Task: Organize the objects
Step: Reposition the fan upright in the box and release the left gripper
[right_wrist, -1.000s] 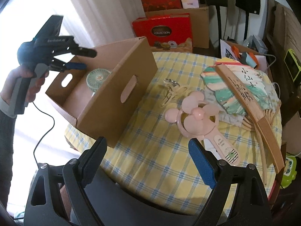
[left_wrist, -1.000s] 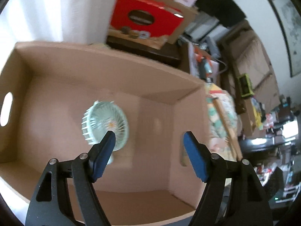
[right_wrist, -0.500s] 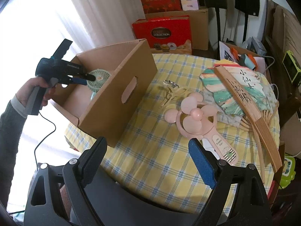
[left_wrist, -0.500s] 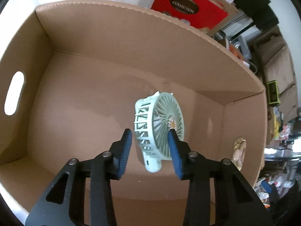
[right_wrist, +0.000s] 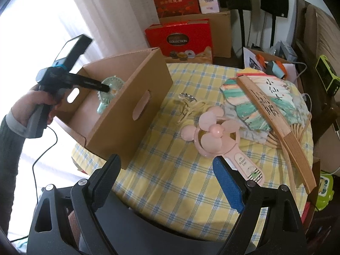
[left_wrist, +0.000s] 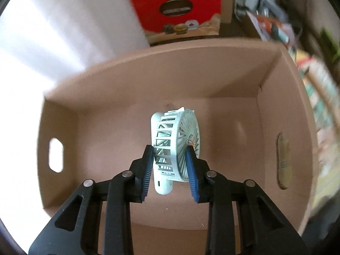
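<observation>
A mint-green handheld fan (left_wrist: pixel 174 127) stands upright inside the open cardboard box (left_wrist: pixel 191 80). My left gripper (left_wrist: pixel 169 150) reaches down into the box, its jaws closing, and both blue pads touch the fan's round head, one on each side. The right wrist view shows the same grip, with the left gripper (right_wrist: pixel 106 88) at the fan (right_wrist: pixel 112 82) in the box (right_wrist: pixel 131 97). My right gripper (right_wrist: pixel 166 161) hangs open over the table's near edge with nothing between its fingers. A pink handheld fan (right_wrist: pixel 214 133) lies just beyond it.
On the yellow checked tablecloth (right_wrist: pixel 170 187) lie a bamboo folding fan (right_wrist: pixel 276 110), painted paper fans (right_wrist: pixel 240 97) and a cream clip (right_wrist: pixel 187 106). A red gift box (right_wrist: pixel 178 40) and cartons stand behind the table. A hand (right_wrist: pixel 36 102) holds the left gripper.
The left gripper has tipped downward and moved into the box. Its jaws went from wide apart to closed around the mint fan's head. The right gripper has kept still.
</observation>
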Demonstrator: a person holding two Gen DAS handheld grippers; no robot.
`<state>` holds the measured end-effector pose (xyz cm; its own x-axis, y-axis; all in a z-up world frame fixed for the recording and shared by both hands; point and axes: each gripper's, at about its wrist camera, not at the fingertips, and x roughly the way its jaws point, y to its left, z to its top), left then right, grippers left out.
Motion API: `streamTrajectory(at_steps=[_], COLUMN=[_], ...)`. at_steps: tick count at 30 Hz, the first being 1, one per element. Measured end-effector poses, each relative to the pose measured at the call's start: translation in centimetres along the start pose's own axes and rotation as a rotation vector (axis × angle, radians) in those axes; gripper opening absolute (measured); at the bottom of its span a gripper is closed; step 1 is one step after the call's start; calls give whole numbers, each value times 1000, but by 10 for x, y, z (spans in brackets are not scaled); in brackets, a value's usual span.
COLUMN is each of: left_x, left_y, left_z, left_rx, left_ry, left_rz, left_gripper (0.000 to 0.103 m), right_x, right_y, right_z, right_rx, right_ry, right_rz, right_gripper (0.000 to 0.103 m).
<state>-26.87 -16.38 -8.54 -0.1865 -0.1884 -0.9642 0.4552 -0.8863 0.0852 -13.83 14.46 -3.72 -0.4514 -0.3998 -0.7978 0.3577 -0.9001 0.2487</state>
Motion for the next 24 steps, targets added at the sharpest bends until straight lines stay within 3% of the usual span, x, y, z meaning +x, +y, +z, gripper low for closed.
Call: streamTrajectory(at_steps=[2,4,5,7,11,13,15,21,24], left_x=[-5,-14,-18,-26,-41,-47,-39,-2,10], left_y=[-27,-44,-47,-44,-13,6,14,30,27], left_z=[-5,-8,-10,-16,-14,-14,-6,-10,-7], left_rx=[67,93,92,89,-10,-47,-60,-179,-221], left_ry=[-2,-1,3,-1,-23,-53,-32,93,121], left_rz=[31,-39,-56,-77,-193,-220,-243,-461,-550], left_gripper=[33,40,32,32,59,59,59,58,51], right_x=[-1,-1,-1,-1,-2,-2,-1,1,3], right_y=[0,1,1,1,-1,-1,-1,0,-1], right_z=[-1,-1,-1,-1,-3,-3,-4,-5,-5], right_rx=[0,-1,-2,-2,6,6,8,5,7], right_ry=[2,3,4,5,2,3,4,9,14], right_rz=[1,2,0,-2,-2,-1,3,9,3], right_gripper=[90,90,90,90,90,90,90,90,90])
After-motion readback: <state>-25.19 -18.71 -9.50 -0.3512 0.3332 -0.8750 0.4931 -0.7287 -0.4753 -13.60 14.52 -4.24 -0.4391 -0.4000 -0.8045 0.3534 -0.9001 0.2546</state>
